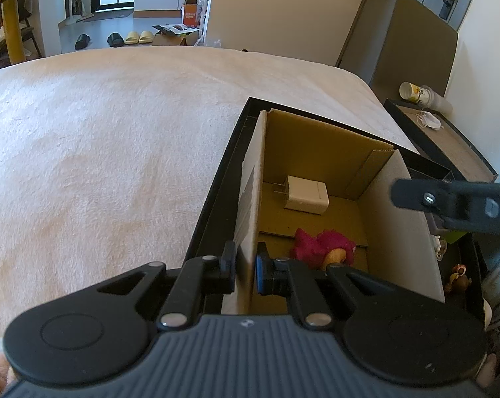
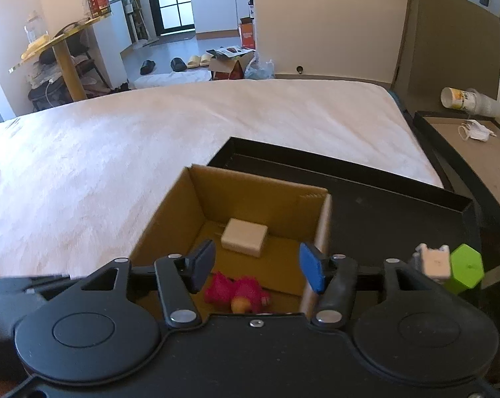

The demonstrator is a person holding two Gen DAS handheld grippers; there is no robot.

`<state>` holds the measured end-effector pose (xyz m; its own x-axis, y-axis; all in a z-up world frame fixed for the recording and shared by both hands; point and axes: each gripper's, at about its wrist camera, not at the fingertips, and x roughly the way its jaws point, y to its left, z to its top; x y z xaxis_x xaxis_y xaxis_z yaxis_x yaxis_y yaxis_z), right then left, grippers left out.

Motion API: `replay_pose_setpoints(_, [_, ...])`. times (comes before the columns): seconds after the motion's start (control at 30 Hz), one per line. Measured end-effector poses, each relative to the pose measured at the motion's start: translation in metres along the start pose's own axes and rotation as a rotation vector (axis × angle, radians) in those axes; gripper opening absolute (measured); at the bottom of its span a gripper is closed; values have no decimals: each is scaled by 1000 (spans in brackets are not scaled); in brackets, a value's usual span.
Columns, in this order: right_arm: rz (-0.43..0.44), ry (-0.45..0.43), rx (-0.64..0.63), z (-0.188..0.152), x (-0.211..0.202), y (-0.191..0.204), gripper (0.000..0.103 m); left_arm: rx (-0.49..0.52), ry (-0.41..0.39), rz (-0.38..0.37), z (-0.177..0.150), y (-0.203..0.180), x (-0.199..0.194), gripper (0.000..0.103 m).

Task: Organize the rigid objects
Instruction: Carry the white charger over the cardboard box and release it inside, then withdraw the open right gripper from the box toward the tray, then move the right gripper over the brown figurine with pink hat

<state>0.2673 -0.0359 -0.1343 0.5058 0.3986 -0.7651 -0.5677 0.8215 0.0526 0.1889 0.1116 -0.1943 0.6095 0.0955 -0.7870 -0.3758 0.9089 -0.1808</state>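
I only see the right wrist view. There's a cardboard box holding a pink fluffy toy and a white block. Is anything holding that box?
Observer: Yes. The left gripper is shut on the left wall of the cardboard box, with one of its jaws on each side.
Operator: And what is the white block?
Observer: It's a charger. Its two metal prongs point toward that left wall.
Operator: Is there anything beside the box that I can't see?
Observer: A small brown figurine sits in the black tray, to the right of the box.
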Motion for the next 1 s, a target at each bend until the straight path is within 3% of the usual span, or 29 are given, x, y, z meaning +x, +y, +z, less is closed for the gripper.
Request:
replay_pose_setpoints(0.3, [-69, -21, -19, -11, -24, -26, 76, 5, -1, 4, 0, -1, 0, 10])
replay_pose_setpoints(1.0, [-222, 17, 47, -35, -42, -123, 82, 36, 0, 41, 1, -9, -1, 9])
